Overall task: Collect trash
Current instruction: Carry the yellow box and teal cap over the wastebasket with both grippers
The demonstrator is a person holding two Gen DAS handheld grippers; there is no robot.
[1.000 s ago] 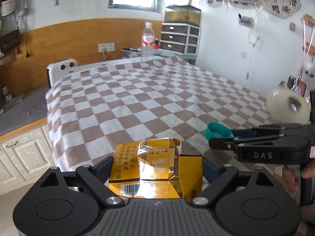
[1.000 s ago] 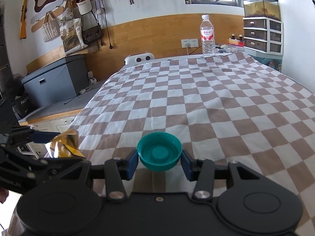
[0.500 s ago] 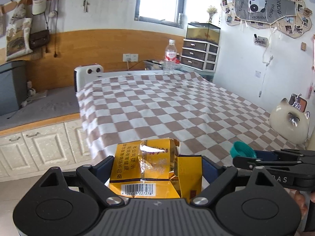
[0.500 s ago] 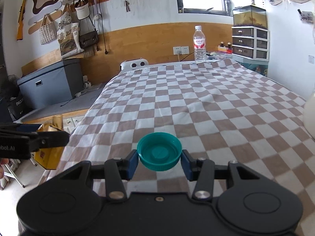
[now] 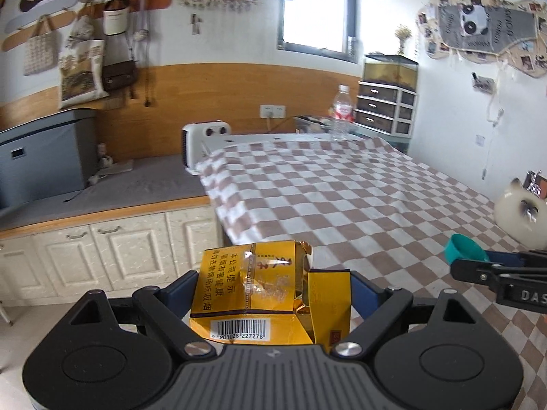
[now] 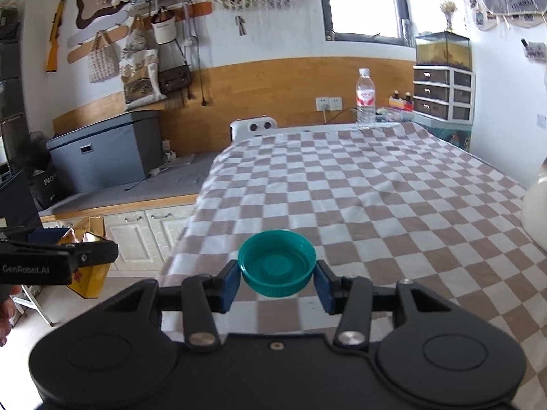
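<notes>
My left gripper (image 5: 271, 290) is shut on a crumpled yellow cigarette pack (image 5: 259, 294) with a barcode, held off the left edge of the checkered table (image 5: 342, 198). My right gripper (image 6: 277, 278) is shut on a teal bottle cap (image 6: 277, 268), held above the near left part of the table (image 6: 359, 191). The cap also shows at the right of the left wrist view (image 5: 465, 247), and the pack at the left of the right wrist view (image 6: 87, 273).
A clear water bottle (image 6: 365, 99) stands at the table's far edge. A white cat-shaped object (image 5: 519, 212) sits at the table's right side. White cabinets (image 5: 102, 253) with a grey mat and a grey box (image 6: 102, 150) stand left of the table.
Both grippers have pulled back and to the left, away from the table, each keeping its item. The left gripper now sits past the table's left edge, over the floor.
</notes>
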